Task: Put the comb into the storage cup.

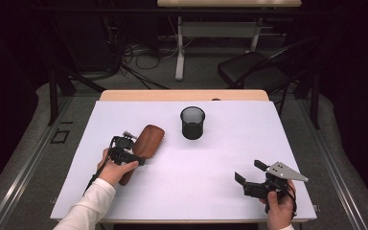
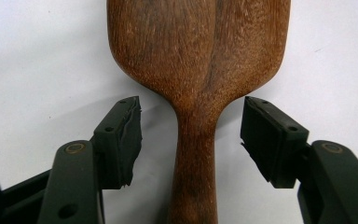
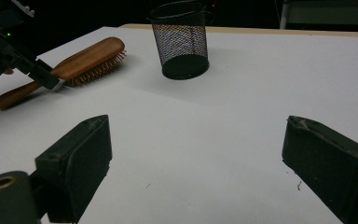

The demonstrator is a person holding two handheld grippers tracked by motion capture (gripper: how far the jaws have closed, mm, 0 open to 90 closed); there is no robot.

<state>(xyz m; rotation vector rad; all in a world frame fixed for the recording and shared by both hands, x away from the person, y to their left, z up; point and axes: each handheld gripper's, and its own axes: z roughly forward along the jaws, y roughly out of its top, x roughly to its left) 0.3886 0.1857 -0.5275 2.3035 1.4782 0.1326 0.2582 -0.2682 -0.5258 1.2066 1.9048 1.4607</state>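
Two pads of the left gripper (image 2: 191, 140) flank the neck of the wooden hairbrush (image 2: 198, 70), one on each side, and both stand clear of the wood: the gripper is spread apart and grasps nothing. No earlier state is described here.

The hairbrush lies bristles down on the white table (image 1: 220, 191), on its left half, with the wide head toward the mesh cup (image 1: 192, 122) and the handle toward the person's left hand (image 1: 115, 170). In the left gripper view the long axis of the brush runs straight up between the jaws, so the closing direction is square to the handle. This alignment is the condition for a clean grip at the neck.

The right gripper (image 3: 196, 168) rests well apart from the brush, near the right front corner of the table, its jaws wide with only bare table between them. The left hand is by far the nearer, and the pickup is judged to fall to it.
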